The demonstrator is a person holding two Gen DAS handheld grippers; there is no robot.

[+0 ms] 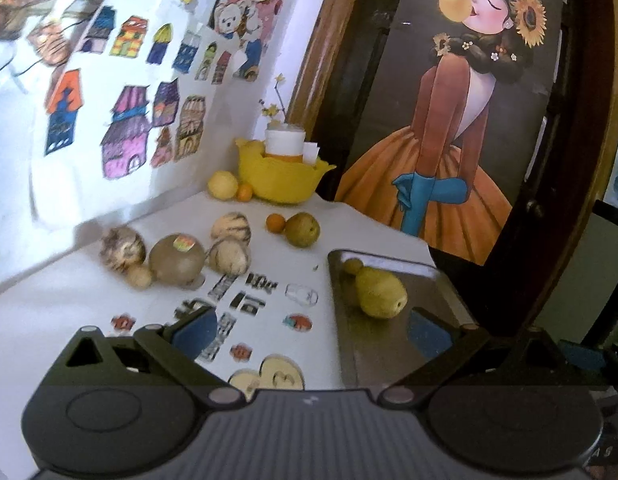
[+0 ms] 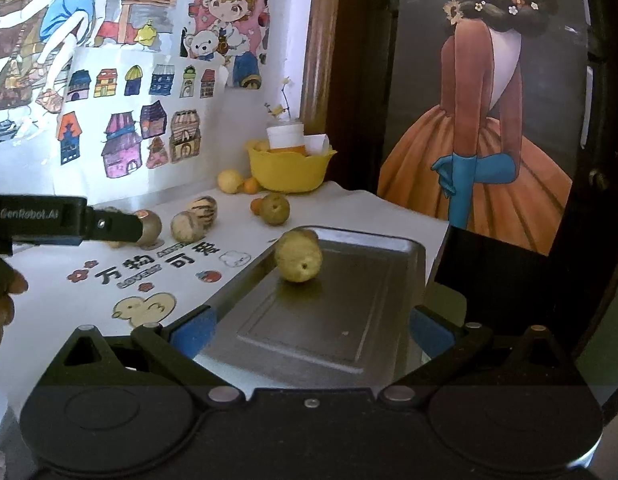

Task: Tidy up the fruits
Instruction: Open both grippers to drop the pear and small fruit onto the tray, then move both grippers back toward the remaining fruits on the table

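The yellow pear (image 1: 381,294) lies on its side in the metal tray (image 1: 361,344), at the tray's far end. Its long axis runs roughly from the tray's far-left corner toward the near right, with the dimpled blossom end facing the cameras. In the left wrist view a small rounded shape at its far end may be a second fruit; the picture is too blurred there to tell.

The left gripper (image 1: 313,330) is spread wide and empty, 1 finger over the white tablecloth (image 1: 61,312), the other over the tray. The right gripper (image 2: 315,330) is likewise wide apart and empty, straddling the tray's near end.

Only the left wrist view shows the whole loose group: the brown round fruit (image 1: 177,260) with a sticker and 3 striped melons (image 1: 231,228). The right wrist view shows the left gripper's body covering part of that group.
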